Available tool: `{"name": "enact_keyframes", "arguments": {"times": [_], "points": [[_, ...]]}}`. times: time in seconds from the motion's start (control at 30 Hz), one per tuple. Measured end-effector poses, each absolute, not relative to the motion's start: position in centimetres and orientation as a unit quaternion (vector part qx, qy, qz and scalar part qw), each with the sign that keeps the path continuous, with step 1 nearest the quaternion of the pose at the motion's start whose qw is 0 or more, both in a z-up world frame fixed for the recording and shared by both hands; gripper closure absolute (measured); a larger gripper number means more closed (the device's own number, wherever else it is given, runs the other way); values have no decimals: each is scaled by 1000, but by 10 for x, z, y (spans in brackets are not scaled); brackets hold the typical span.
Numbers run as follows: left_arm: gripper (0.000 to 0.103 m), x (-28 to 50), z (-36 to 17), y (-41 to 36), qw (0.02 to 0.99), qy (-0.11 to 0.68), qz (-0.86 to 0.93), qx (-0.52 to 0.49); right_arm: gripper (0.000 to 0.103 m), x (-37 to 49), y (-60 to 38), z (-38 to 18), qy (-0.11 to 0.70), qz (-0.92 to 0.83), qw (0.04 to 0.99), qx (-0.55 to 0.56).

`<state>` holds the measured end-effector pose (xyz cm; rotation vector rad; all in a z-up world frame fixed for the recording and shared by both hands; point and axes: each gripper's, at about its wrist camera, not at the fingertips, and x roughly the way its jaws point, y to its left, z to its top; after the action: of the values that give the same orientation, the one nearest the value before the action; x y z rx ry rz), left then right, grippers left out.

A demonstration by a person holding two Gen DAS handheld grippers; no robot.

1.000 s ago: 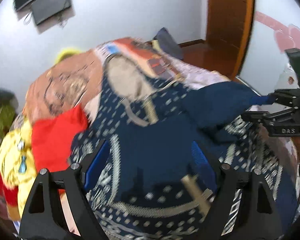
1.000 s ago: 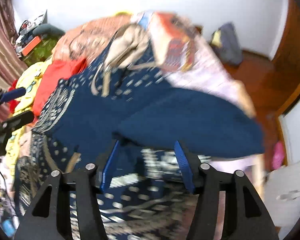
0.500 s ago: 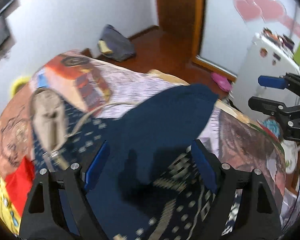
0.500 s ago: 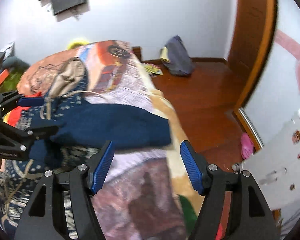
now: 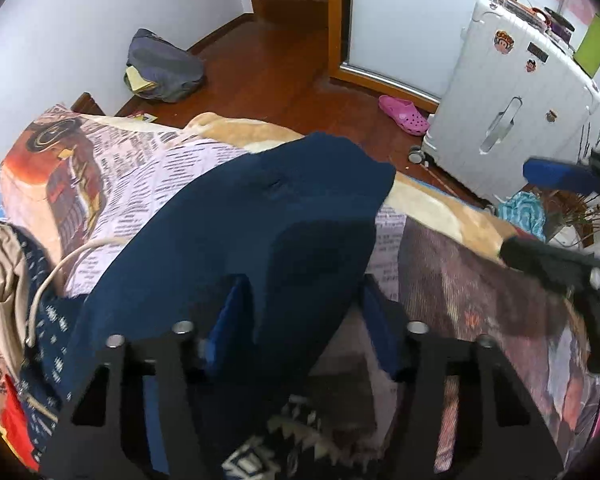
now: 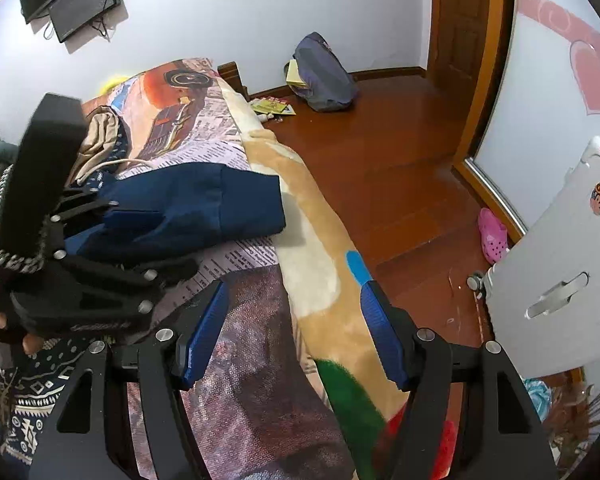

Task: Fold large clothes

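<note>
Now left gripper [image 5: 304, 316] jaws just narrowed around navy sleeve [image 5: 260, 216]; right gripper [image 6: 294, 332] wide, empty

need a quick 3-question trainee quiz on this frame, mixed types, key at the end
1. Multiple choice: what lies between the jaws of the left tongs? A) red cloth B) navy sleeve C) nothing
2. True or false: the pink shoe lies on the bed.
3. Short answer: what slumps on the floor against the wall?

Key
1. B. The jaws have just been closing around it; whether they pinch it yet is unclear.
2. False. It is on the floor near the suitcase.
3. A grey bag.
</note>
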<state>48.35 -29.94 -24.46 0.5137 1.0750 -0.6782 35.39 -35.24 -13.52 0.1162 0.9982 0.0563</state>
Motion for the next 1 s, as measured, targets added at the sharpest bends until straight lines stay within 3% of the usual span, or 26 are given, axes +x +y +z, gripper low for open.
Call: {"name": "enact_keyframes", "arguments": {"times": [0.03,0.1,0.13,0.43,0.7,0.83,1.0], "points": [[66,485,-243,-300,777,494,-311,234,38,354,-351,-135,479,28,876,54],[96,490,-239,-297,783,495,-303,224,38,353,-349,-133,479,31,876,50],[97,491,-235,-292,788,494,-297,216,38,353,-347,-132,480,33,875,48],[100,493,-151,-211,853,431,-264,130,38,357,-319,-118,468,62,881,32],[100,469,-68,-88,898,383,-206,66,38,367,-273,-100,451,105,886,12],[100,456,-58,-29,908,383,-165,52,38,376,-244,-99,451,130,883,1],[100,443,-84,35,901,416,-118,41,38,387,-210,-113,471,150,869,-15]]}}
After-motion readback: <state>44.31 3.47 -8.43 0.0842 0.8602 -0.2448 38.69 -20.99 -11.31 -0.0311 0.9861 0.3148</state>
